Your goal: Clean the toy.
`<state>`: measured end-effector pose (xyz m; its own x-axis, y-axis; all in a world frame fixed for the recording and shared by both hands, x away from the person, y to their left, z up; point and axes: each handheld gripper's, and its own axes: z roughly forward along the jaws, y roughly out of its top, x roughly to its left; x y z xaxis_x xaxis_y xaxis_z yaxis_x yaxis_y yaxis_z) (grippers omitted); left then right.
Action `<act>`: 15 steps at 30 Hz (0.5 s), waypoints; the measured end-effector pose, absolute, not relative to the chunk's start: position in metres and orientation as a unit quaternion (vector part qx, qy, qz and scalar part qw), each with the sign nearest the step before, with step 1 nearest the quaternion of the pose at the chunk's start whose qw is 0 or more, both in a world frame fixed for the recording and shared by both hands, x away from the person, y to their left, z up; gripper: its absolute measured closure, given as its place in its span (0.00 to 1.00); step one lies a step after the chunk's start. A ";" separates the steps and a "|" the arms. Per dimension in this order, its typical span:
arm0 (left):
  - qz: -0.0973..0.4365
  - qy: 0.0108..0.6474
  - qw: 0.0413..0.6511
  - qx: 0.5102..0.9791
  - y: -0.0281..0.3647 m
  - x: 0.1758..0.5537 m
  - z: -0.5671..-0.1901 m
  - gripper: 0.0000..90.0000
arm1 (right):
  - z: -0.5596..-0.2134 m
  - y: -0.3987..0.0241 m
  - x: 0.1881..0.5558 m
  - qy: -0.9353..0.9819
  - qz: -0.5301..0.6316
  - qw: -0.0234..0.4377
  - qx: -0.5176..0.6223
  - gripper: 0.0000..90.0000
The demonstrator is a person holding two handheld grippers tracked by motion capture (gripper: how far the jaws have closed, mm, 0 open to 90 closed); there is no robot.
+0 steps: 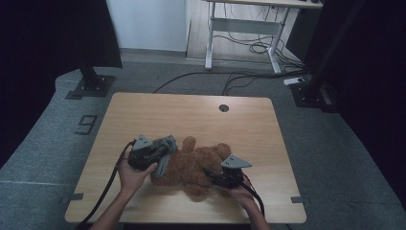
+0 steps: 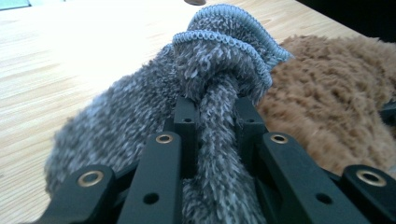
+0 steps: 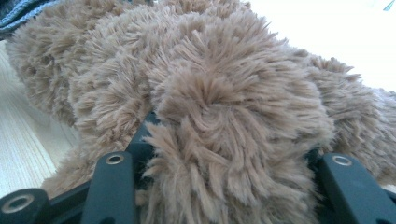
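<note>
Near the front edge of the surface (image 1: pixel 143 211), right of the middle, the right tongs (image 1: pixel 218 181) are closed around a plump limb of the brown teddy bear (image 1: pixel 194 165); the right gripper view has fur bulging out between and over the black jaws. The bear lies on its side across the front half of the surface, nearer the front edge than the back. It looks light and soft, likely to sag and flop when lifted, so a limb or a thick fold makes the surest hold. At its left end, the left tongs (image 1: pixel 165 153) pinch a gathered fold of a grey fuzzy cloth (image 2: pixel 140 107) with a stitched hem, which touches the bear; it too should be limp and stretchy, best taken near the hem. No container stands on the surface.
</note>
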<state>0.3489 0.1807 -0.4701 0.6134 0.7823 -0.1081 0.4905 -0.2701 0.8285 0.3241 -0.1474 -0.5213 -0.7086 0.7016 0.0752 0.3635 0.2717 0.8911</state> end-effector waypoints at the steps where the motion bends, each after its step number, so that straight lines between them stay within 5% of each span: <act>1: 0.166 0.410 0.444 0.780 0.184 0.349 -0.471 0.84 | -0.521 -0.147 0.324 0.779 0.497 0.170 0.342 0.50; 15: 0.152 0.457 0.412 0.774 0.219 0.342 -0.501 0.84 | -0.522 -0.148 0.327 0.777 0.496 0.173 0.347 0.50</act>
